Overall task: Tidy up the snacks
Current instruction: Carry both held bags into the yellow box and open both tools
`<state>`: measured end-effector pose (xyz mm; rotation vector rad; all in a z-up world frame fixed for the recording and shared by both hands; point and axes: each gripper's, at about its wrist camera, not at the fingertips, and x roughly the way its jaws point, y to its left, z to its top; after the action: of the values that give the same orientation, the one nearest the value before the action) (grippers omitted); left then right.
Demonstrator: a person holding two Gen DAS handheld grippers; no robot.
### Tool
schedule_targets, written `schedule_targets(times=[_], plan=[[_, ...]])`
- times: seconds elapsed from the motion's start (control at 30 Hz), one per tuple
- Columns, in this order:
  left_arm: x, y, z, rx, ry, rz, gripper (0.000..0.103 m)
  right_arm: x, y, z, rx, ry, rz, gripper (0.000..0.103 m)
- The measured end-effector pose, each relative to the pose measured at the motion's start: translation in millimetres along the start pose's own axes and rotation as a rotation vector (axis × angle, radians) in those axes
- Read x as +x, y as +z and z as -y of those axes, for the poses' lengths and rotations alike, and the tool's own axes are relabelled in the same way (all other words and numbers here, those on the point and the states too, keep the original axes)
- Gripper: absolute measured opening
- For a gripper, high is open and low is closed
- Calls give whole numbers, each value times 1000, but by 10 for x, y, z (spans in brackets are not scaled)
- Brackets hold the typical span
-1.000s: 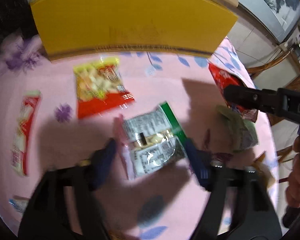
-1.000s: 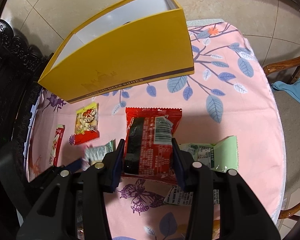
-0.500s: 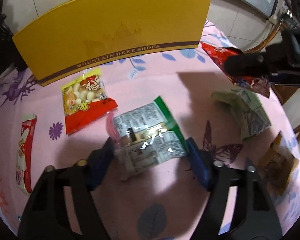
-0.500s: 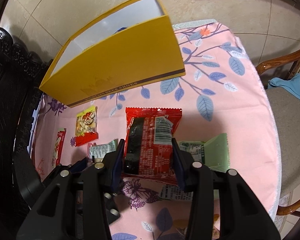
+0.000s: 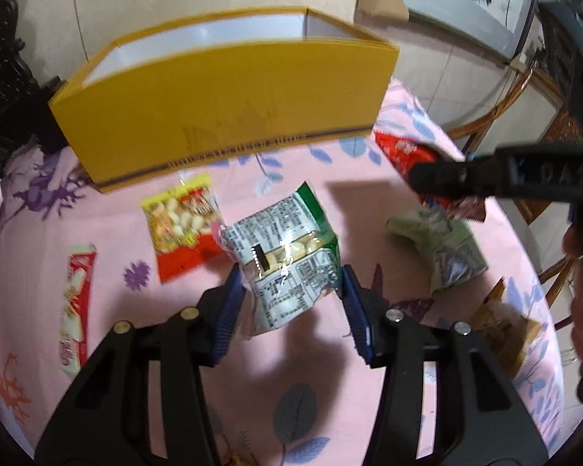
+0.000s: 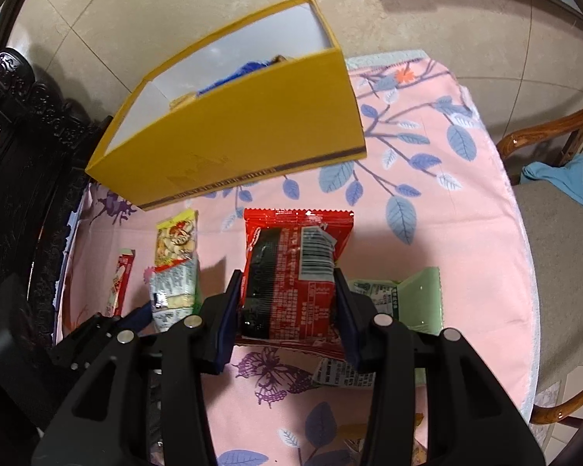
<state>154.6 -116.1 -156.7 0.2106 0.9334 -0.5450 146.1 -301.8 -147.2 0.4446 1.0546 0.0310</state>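
Left gripper [image 5: 289, 291] jaws closing, pinching silver-green packet [image 5: 285, 260]; right's pinch red packet [image 6: 291, 272].

My left gripper [image 5: 291, 291] is closing, and its pads now pinch the green-edged silver snack packet [image 5: 287, 260] that a second ago lay flat between wide jaws. The packet is now off the pink tablecloth [image 5: 330, 369], crumpled and tilted. The left view now sits higher, showing the yellow box's [image 5: 229, 108] white inside.
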Motion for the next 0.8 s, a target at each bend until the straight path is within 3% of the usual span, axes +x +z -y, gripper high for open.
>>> schedule_targets(times=[0.27, 0.5, 0.63, 0.73, 0.8], plan=[[-486, 613, -206, 8, 52, 135, 50, -344, 320, -279, -87, 39, 93, 45], [-606, 1490, -640, -87, 113, 229, 50, -538, 1077, -677, -162, 77, 239, 45], [-210, 2025, -937, -154, 133, 179, 51, -345, 1536, -774, -169, 82, 252, 45], [130, 2237, -1065, -178, 166, 90, 58, -57, 1812, -850, -185, 59, 179, 47], [177, 2286, -1091, -185, 165, 79, 79, 91, 1906, -850, -188, 22, 140, 54]])
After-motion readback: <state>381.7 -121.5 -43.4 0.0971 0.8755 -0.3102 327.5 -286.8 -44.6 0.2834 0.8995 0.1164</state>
